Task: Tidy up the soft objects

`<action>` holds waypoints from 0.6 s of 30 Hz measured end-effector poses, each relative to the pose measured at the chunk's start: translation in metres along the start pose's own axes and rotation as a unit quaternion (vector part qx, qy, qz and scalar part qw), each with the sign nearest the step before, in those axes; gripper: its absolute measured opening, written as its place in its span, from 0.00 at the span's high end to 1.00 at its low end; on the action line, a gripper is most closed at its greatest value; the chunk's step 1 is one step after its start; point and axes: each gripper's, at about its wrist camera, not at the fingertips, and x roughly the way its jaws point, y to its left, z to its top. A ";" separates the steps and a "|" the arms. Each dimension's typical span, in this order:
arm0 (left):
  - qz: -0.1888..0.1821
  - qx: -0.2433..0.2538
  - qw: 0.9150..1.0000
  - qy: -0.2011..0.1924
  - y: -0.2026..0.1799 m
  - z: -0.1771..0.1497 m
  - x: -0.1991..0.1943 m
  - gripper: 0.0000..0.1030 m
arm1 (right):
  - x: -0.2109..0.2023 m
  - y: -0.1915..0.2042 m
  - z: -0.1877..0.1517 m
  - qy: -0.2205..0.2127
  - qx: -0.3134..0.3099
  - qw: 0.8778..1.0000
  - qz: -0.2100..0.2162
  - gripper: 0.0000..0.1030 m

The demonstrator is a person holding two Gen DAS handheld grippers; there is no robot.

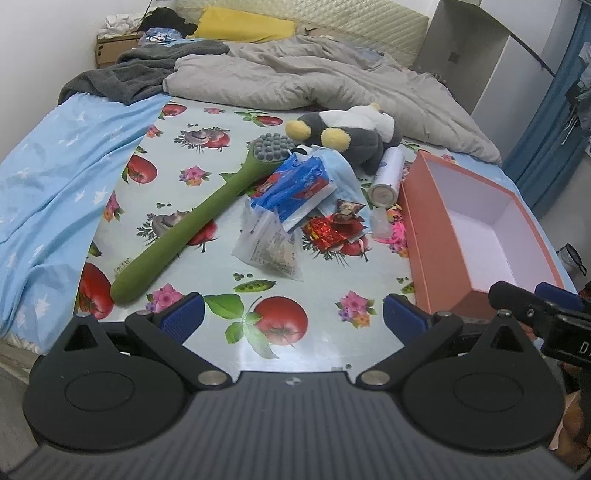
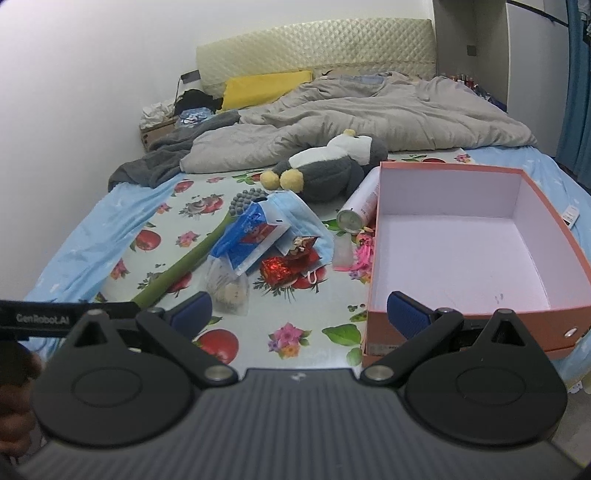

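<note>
A grey, white and yellow plush toy (image 1: 351,129) (image 2: 325,170) lies on the fruit-print cloth (image 1: 295,347) (image 2: 280,306) in front of the rumpled duvet. Nearer lie a long green massage stick (image 1: 192,225) (image 2: 181,269), a blue face mask (image 1: 343,173) (image 2: 295,214), a blue tissue pack (image 1: 299,188) (image 2: 251,236), a clear snack bag (image 1: 273,247) (image 2: 227,288) and a red foil packet (image 1: 328,232) (image 2: 280,269). An open orange box (image 1: 436,258) (image 2: 376,236) with a white inside stands at the right. My left gripper (image 1: 293,317) and right gripper (image 2: 299,314) both hover open over the cloth's near edge, holding nothing.
A white spray can (image 1: 388,177) (image 2: 360,206) and pink scraps (image 1: 397,232) (image 2: 364,254) lie against the box's left side. A grey duvet (image 1: 314,77) (image 2: 369,114), dark grey blanket (image 1: 133,70) and yellow pillow (image 1: 243,26) (image 2: 266,88) fill the bed's far half. A blue sheet (image 1: 55,166) drapes left.
</note>
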 end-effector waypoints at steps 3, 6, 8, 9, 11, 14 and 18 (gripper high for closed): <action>0.001 0.003 1.000 -0.001 0.002 0.004 0.008 0.00 | 0.008 0.001 0.002 0.002 -0.001 1.000 -0.002 0.00; 0.003 0.001 1.000 -0.016 0.005 0.007 0.013 0.00 | 0.016 0.002 0.004 0.006 -0.001 1.000 0.001 0.00; 0.005 0.004 1.000 -0.021 0.004 0.009 0.018 0.00 | 0.020 0.002 0.006 0.004 0.004 1.000 0.006 0.05; 0.007 0.004 1.000 -0.024 0.004 0.010 0.021 0.00 | 0.021 0.003 0.008 0.004 0.006 1.000 0.008 0.06; 0.012 0.008 1.000 -0.022 0.004 0.013 0.029 0.00 | 0.027 0.005 0.011 0.003 0.004 1.000 0.011 0.19; 0.010 0.008 1.000 -0.019 0.008 0.017 0.042 0.00 | 0.037 0.009 0.013 0.005 -0.005 1.000 0.009 0.28; 0.007 0.005 1.000 -0.013 0.014 0.022 0.061 0.04 | 0.051 0.012 0.018 0.003 -0.008 1.000 0.022 0.35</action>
